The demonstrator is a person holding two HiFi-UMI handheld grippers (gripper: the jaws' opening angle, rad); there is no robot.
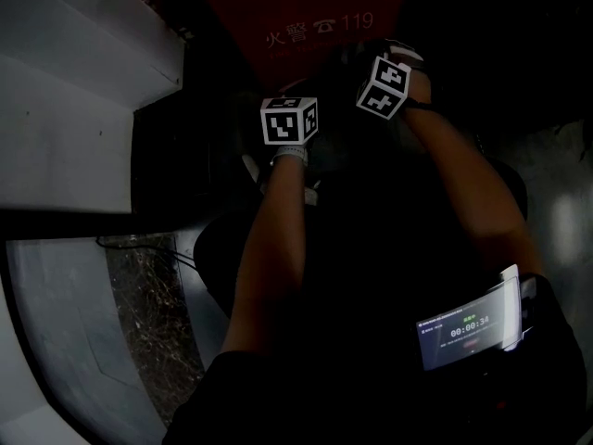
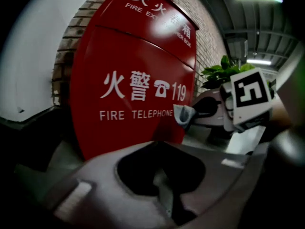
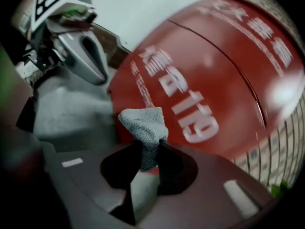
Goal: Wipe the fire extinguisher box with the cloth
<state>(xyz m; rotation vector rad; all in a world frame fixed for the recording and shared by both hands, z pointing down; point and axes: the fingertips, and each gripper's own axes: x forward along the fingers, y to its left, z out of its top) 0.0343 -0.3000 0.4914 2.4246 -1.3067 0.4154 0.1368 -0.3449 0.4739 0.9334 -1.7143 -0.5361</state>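
The red fire extinguisher box [image 2: 133, 80] stands against a brick wall, printed with white characters and "119"; its lower front shows at the top of the dim head view [image 1: 315, 21]. A small grey cloth [image 3: 145, 125] is pinched in my right gripper [image 3: 147, 163], which is shut on it. The cloth [image 2: 182, 115] hangs close to the box front just below the "119"; I cannot tell whether it touches. My left gripper [image 2: 164, 197] points at the box from the left, jaws together and holding nothing. Both marker cubes show in the head view, left [image 1: 289, 120] and right [image 1: 384, 86].
A white wall panel [image 1: 74, 91] runs along the left. A green plant [image 2: 224, 70] sits right of the box under a ceiling light. A lit screen with a timer [image 1: 468, 327] hangs at the person's waist. Grey floor [image 1: 65, 341] lies below.
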